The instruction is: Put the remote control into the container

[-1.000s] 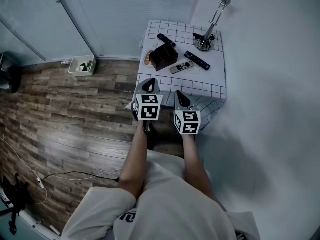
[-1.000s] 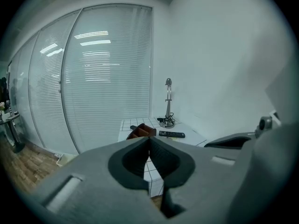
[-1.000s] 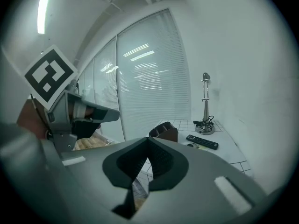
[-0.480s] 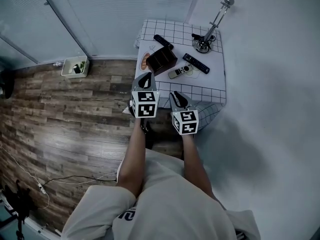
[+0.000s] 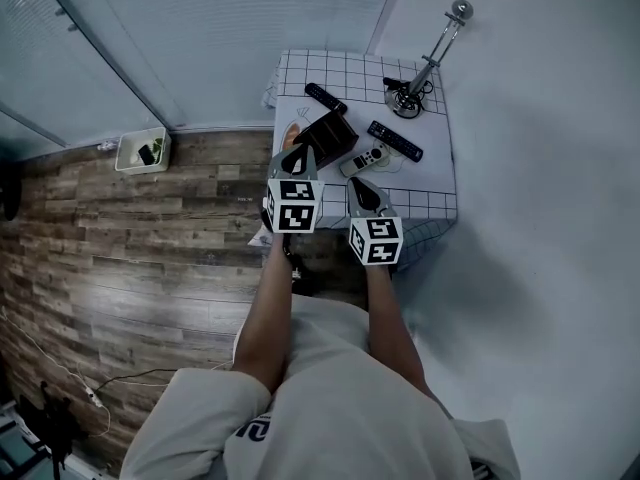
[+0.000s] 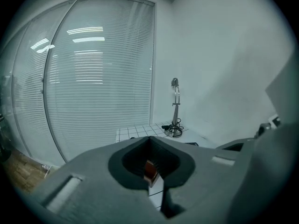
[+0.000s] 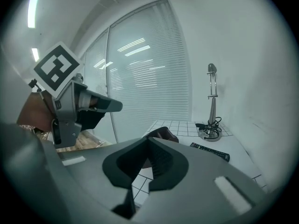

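Note:
A small table with a white checked cloth (image 5: 420, 203) stands against the wall. On it sits a dark brown container (image 5: 325, 135), also in the right gripper view (image 7: 164, 134). A grey remote (image 5: 363, 158) lies just right of the container. One black remote (image 5: 394, 140) lies beyond the grey one, and another black remote (image 5: 326, 98) lies behind the container. My left gripper (image 5: 299, 159) is shut and empty, with its tip at the container's near edge. My right gripper (image 5: 360, 186) is also shut and empty, just short of the grey remote.
A chrome desk lamp (image 5: 420, 73) with a coiled cord stands at the table's back right corner. White wall runs along the right, window blinds (image 5: 230, 38) along the back. A white box with a plant (image 5: 143, 150) sits on the wooden floor at left.
Both grippers have advanced toward the table, side by side. Their tips were short of the cloth's front edge and are now over the table. Both stayed shut.

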Demonstrator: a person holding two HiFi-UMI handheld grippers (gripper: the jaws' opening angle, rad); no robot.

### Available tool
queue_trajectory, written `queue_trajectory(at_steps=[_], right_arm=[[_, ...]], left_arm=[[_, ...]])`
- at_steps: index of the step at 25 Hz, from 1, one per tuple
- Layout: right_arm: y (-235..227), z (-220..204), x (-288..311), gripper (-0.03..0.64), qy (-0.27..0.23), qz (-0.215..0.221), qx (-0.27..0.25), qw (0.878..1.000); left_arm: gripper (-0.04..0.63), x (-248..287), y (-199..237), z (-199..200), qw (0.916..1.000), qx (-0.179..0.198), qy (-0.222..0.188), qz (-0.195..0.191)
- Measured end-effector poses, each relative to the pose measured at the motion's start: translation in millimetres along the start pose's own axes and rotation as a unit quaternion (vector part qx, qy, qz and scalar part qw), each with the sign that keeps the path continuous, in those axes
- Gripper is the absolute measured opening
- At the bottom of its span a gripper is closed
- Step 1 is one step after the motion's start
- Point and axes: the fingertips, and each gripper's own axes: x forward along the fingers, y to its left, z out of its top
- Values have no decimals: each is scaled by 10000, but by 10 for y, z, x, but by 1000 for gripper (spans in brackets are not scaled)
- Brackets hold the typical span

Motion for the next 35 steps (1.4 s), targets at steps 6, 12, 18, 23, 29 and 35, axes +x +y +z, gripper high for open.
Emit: queue_trajectory(at_steps=[6, 12, 18, 23, 29, 35], right_arm=[[-184, 56, 277, 3, -92, -560, 283, 9980], [-321, 8, 303, 3, 36, -854, 301, 9959], [-648, -103, 204, 2, 80, -1168, 454, 9921], [-1086, -222, 101, 3, 132, -1375, 720, 9878], [-1489, -272, 267, 2, -45, -1208, 991, 9877], [-1798, -625, 547, 3, -137, -1118, 1065, 9879]], left_arm=[[3, 227, 83, -118, 9990, 142, 136, -400], [3, 408, -89, -185, 9954, -90, 205, -927], [3, 693, -670, -576, 9861, 236, 501, -1566], [3, 973, -1064, -809, 9767, 581, 820, -1897], [3, 1361, -1338, -846, 9635, 1007, 897, -2310], [85, 1843, -1525, -1220, 9573, 1367, 1040, -2326]])
